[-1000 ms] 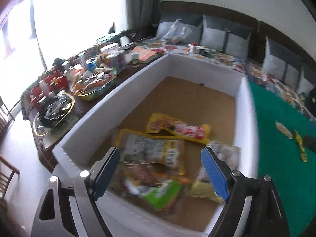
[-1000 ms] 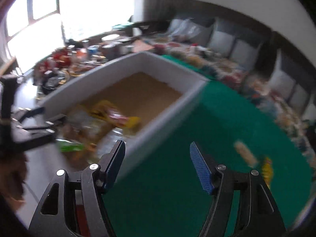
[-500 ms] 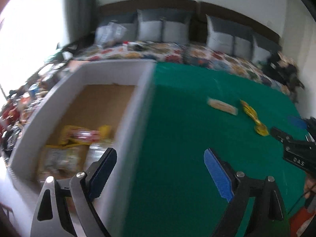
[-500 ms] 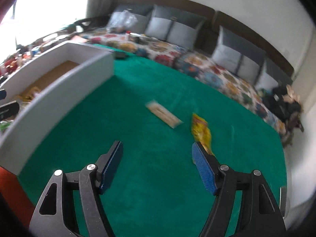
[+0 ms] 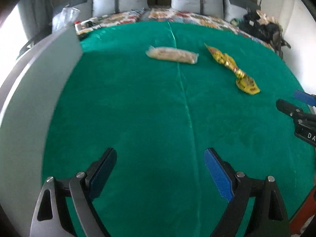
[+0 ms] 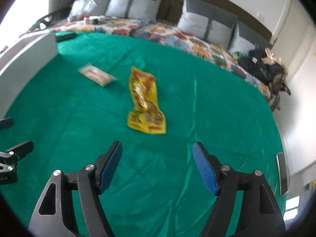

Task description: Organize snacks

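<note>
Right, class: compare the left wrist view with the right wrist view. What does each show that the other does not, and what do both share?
Only the left wrist view shows the left tool head-on, open and empty, with the right tool entering at the right edge. Only the right wrist view shows the right tool head-on, open and empty, plus a dark flat device at the cloth's right edge. Both share the green cloth, the pale snack packet, the yellow snack packet, the white box wall on the left and the grey cushions behind.

daylight blowing out upper left in both views, window side; motion blur on yellow snack packet (image 6: pixel 145 100), fisheye bends edges, dark vignette corners
</note>
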A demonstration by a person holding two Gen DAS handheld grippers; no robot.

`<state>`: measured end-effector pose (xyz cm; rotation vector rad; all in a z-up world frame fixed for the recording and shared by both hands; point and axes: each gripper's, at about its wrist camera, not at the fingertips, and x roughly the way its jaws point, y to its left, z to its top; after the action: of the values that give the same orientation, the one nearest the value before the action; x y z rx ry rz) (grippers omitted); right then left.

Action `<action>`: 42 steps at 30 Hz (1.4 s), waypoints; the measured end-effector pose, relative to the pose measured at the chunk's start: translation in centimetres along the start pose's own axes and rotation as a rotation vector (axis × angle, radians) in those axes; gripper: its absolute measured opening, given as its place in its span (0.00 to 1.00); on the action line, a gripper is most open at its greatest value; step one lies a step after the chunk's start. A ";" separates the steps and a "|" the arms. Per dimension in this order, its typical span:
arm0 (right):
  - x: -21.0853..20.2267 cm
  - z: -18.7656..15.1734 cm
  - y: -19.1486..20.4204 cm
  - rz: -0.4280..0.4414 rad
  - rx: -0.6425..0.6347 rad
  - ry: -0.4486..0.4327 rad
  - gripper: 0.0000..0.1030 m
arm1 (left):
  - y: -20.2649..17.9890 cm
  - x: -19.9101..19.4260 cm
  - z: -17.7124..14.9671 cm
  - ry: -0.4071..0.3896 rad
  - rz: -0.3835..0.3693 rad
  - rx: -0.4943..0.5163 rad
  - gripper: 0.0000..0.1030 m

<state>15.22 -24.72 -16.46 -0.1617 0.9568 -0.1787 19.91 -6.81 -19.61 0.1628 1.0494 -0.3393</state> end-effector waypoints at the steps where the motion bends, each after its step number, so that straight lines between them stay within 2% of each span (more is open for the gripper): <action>1: 0.7 -0.4 -0.4 -0.002 0.006 0.010 0.75 | -0.3 0.8 0.2 0.008 -0.003 0.003 0.87; 4: 2.7 -2.1 -1.8 -0.006 0.043 0.033 0.75 | -0.6 2.2 0.7 0.022 -0.014 -0.007 0.87; 6: 3.6 -3.3 -2.7 0.002 0.072 0.037 0.75 | -0.9 2.6 1.4 0.004 -0.019 -0.004 0.87; 10: 3.8 -5.0 -4.7 0.037 0.150 -0.026 0.80 | -1.3 3.8 4.0 0.004 -0.059 0.005 0.87; 12: 4.0 -5.4 -5.5 0.068 0.185 -0.033 0.82 | -1.5 4.2 6.1 0.001 -0.087 0.042 0.87; 15: 4.4 -5.6 -6.3 0.105 0.227 -0.020 0.84 | -2.3 4.3 10.1 -0.025 -0.125 0.193 0.87; 17: 4.3 -5.6 -6.2 0.097 0.225 -0.019 0.85 | -3.8 5.3 12.6 0.011 -0.125 0.390 0.87; 20: 4.4 -5.6 -6.2 0.096 0.228 -0.018 0.85 | -5.0 7.4 15.0 0.053 -0.032 0.639 0.87; 22: 4.4 -5.6 -6.1 0.095 0.228 -0.018 0.86 | -5.3 9.0 16.2 0.062 0.020 0.733 0.87; 23: 4.4 -5.6 -6.1 0.093 0.227 -0.018 0.86 | -5.2 9.9 16.9 0.059 0.059 0.748 0.87; 24: 4.5 -5.6 -6.1 0.092 0.228 -0.018 0.86 | -5.0 10.6 17.6 0.056 0.072 0.733 0.91; 27: 4.5 -5.6 -6.1 0.092 0.227 -0.018 0.86 | -3.3 12.1 20.1 0.047 0.032 0.566 0.92; 30: 4.5 -5.6 -6.0 0.090 0.227 -0.018 0.86 | -1.5 13.4 21.1 0.042 -0.066 0.412 0.92; 32: 4.6 -5.6 -6.0 0.089 0.228 -0.018 0.86 | -0.4 14.0 21.1 0.066 -0.137 0.315 0.92; 34: 4.6 -5.6 -6.1 0.089 0.227 -0.018 0.86 | 0.0 13.8 20.7 0.057 -0.156 0.285 0.92; 36: 4.6 -5.6 -6.0 0.088 0.227 -0.019 0.86 | -0.3 13.4 19.9 0.052 -0.159 0.320 0.91; 38: 4.6 -5.6 -6.1 0.087 0.227 -0.019 0.86 | -0.4 12.3 19.0 0.025 -0.175 0.341 0.72; 40: 4.6 -5.6 -6.1 0.087 0.227 -0.019 0.86 | -0.3 11.2 18.1 0.019 -0.171 0.321 0.39; 42: 4.6 -5.6 -6.1 0.086 0.226 -0.019 0.86 | 0.5 10.3 17.1 0.026 -0.186 0.271 0.28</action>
<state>12.71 -31.95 -21.94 0.0856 0.9160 -0.2042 38.73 -13.37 -20.15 0.3140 1.0444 -0.6492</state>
